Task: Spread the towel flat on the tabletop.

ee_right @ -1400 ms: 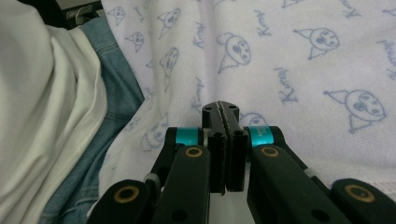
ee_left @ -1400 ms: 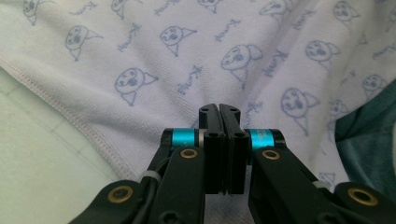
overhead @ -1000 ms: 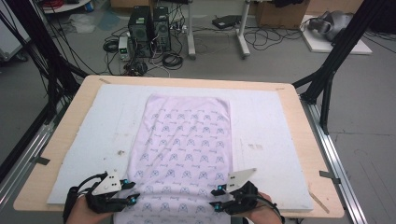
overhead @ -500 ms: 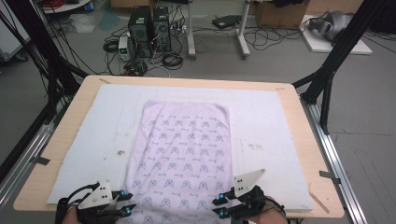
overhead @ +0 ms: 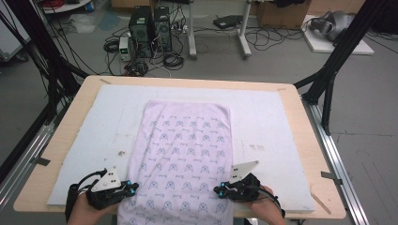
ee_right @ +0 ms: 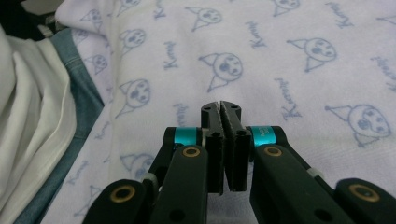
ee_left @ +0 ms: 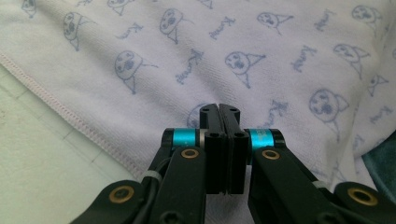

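We see a printed towel (overhead: 185,154) lying flat and lengthwise on the white mat (overhead: 267,131), its far edge well short of the mat's far edge and its near end running over the mat's near edge toward the person; the cloth is pale lilac-white with rows of small blue cartoon faces and script words, and a stitched hem (ee_left: 60,109) runs along its side in the left gripper view. Beside the towel's near left edge sits the left gripper (overhead: 130,187), held in the person's left hand (overhead: 87,211); its jaws are pressed together with no gap between them, hovering just over the printed cloth, and we cannot tell whether any fabric is pinched between them. At the towel's near right edge sits the right gripper (overhead: 218,191), held in the right hand (overhead: 263,206); its jaws are likewise clenched, a thin seam between them, over the towel's print, and we cannot tell whether they pinch cloth. Around the towel, the mat covers most of the wooden table (overhead: 309,122); beyond the table's far edge, two computer towers (overhead: 150,26) stand on the floor among loose cables (overhead: 173,58).
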{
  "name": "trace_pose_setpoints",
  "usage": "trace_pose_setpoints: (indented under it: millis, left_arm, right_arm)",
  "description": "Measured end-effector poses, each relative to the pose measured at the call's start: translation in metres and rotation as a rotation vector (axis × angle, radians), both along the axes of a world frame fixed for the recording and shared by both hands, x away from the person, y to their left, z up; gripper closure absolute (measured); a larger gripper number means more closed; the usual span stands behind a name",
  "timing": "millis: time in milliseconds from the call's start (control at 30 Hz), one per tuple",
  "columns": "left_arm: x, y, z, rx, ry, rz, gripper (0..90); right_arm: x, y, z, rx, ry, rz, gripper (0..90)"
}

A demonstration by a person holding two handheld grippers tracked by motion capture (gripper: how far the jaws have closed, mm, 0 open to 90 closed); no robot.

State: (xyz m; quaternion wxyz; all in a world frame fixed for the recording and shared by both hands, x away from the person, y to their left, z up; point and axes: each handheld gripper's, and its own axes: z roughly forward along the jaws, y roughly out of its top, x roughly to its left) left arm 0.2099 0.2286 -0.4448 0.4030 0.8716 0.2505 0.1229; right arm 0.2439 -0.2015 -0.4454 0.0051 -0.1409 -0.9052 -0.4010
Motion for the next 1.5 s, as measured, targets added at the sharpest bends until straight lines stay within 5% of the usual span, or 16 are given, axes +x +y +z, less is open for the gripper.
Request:
trace_pose_setpoints:
  millis: [167,300,400,533,667,733,900,1267,1500]
  left_arm:
    - [-0.011,0.008,0.002,-0.013,0.006,0.005,88.8]
    - [-0.019,0.01,0.004,-0.021,0.012,-0.008,88.5]
    - [-0.011,0.01,0.007,-0.044,0.03,0.006,72.9]
    - [0.003,0.007,0.013,-0.071,0.021,0.013,63.3]
    - [0.019,0.004,0.022,-0.101,0.024,0.029,57.9]
    - [0.028,0.002,0.026,-0.123,0.027,0.04,54.3]
    - [0.05,0.0,0.033,-0.156,0.03,0.083,47.5]
    - [0.093,-0.001,0.049,-0.164,-0.016,0.137,40.9]
    - [0.1,-0.006,0.053,-0.155,-0.026,0.128,41.0]
  right_arm:
    - [-0.007,-0.003,0.002,-0.008,0.017,0.051,89.9]
    - [-0.015,-0.009,0.002,0.039,0.047,0.056,87.9]
    - [-0.012,-0.013,0.006,0.064,0.053,0.03,78.5]
    - [0.0,-0.013,0.013,0.079,0.038,-0.016,70.1]
    - [0.015,-0.011,0.019,0.096,0.023,-0.062,63.0]
    - [0.025,-0.01,0.023,0.105,-0.005,-0.106,52.1]
    - [0.048,-0.013,0.029,0.133,-0.016,-0.195,45.3]
    - [0.093,-0.011,0.049,0.122,-0.019,-0.2,37.5]
    - [0.102,-0.01,0.057,0.137,-0.028,-0.203,36.5]
